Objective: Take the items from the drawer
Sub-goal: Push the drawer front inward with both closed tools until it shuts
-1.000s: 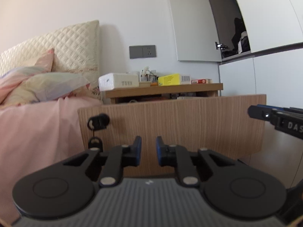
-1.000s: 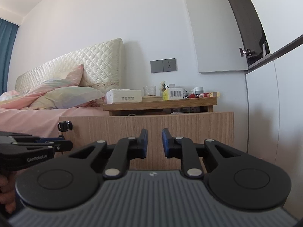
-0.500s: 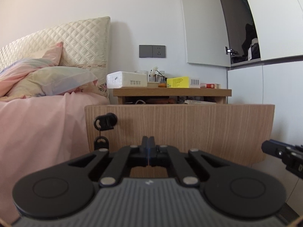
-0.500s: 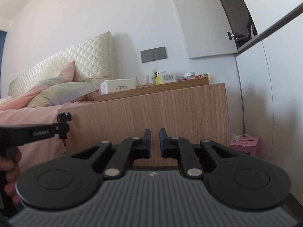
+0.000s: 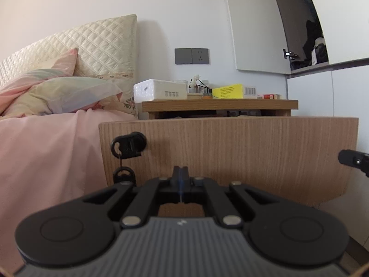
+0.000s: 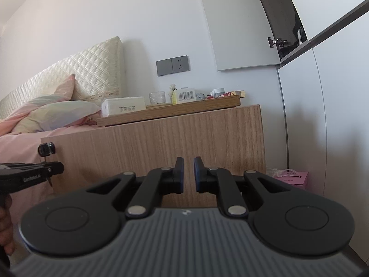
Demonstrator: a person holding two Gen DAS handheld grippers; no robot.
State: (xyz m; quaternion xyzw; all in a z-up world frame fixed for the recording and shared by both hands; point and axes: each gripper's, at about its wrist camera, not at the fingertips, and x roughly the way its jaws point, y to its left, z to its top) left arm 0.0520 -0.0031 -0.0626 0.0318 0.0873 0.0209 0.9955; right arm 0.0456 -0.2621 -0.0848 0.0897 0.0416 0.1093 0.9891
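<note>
Currently the left gripper (image 5: 181,173) has its jaws pressed together on nothing, low in front of the drawer front (image 5: 230,152). Right gripper (image 6: 188,173) shows a narrow gap between its blue-faced pads, also empty, aimed at the same wood-grain panel from further right. Neither touches the panel. A black key (image 5: 129,144) sits in the lock near the panel's upper left corner, with a second key hanging below it. Drawer appears pulled out: in the left wrist view a dark gap shows between the panel's top edge and the nightstand top (image 5: 219,105), with some contents barely visible there, too small to identify. On the nightstand top: a white box (image 5: 160,91), a yellow box (image 5: 227,91), small bottles. Bed with pink sheet (image 5: 46,150) to the left; pink carton (image 6: 291,179) on the floor to the right. Judgement: drawer is open, first pick not yet begun; both grippers are below rim level. Next move calls for raising a gripper above the panel's top edge, opening it, and reaching down inside. Watch the rim and the overhanging top for clearance.
</note>
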